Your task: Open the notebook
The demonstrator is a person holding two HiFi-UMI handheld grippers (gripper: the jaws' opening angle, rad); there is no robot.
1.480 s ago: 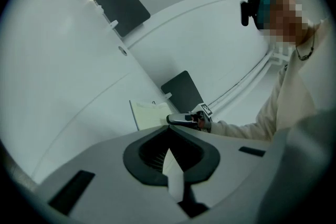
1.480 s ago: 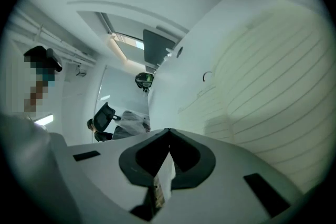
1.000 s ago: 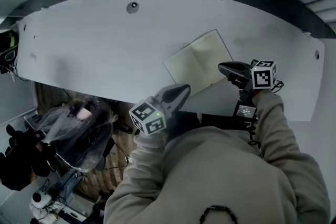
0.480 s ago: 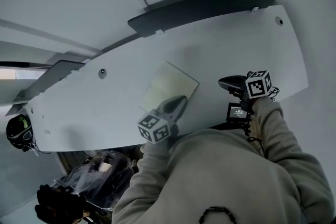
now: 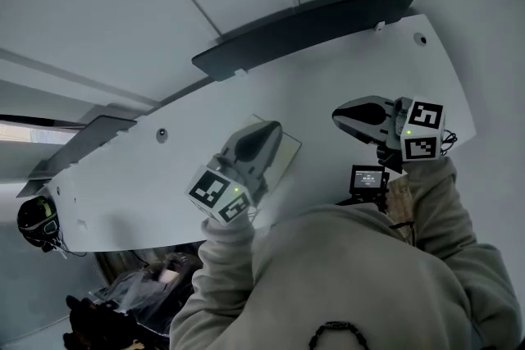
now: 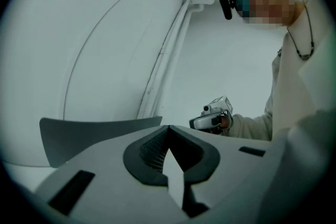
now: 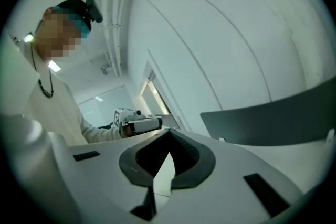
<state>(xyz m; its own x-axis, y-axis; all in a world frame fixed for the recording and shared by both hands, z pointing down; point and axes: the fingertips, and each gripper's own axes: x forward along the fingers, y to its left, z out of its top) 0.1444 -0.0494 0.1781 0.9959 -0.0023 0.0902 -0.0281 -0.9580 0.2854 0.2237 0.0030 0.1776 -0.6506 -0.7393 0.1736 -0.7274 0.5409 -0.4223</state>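
The notebook [image 5: 289, 153] lies flat on the white bench [image 5: 123, 172], about midway along it and toward its near edge. Only a pale strip of it shows in the head view, so whether it lies open cannot be told. The left gripper [image 5: 271, 129] covers most of the rest. In the left gripper view, the left gripper [image 6: 168, 127] has its jaws pressed together at the tips with nothing between them. The right gripper [image 5: 338, 117] is just to the right of the notebook and clear of it. In the right gripper view, the right gripper [image 7: 169, 131] is likewise pressed together and empty. Each gripper view looks along its jaws at the pale wall [image 6: 105, 34], and each catches the other gripper held in a beige-sleeved hand. A marker cube [image 5: 217, 193] sits at the near end of the left gripper and another [image 5: 422, 131] on the right one. A small lit screen [image 5: 367, 178] is mounted below the right one. A dark panel [image 5: 303, 25] runs along the bench's far edge. A dark rounded thing with cables [image 5: 34, 219] hangs at the bench's left end.
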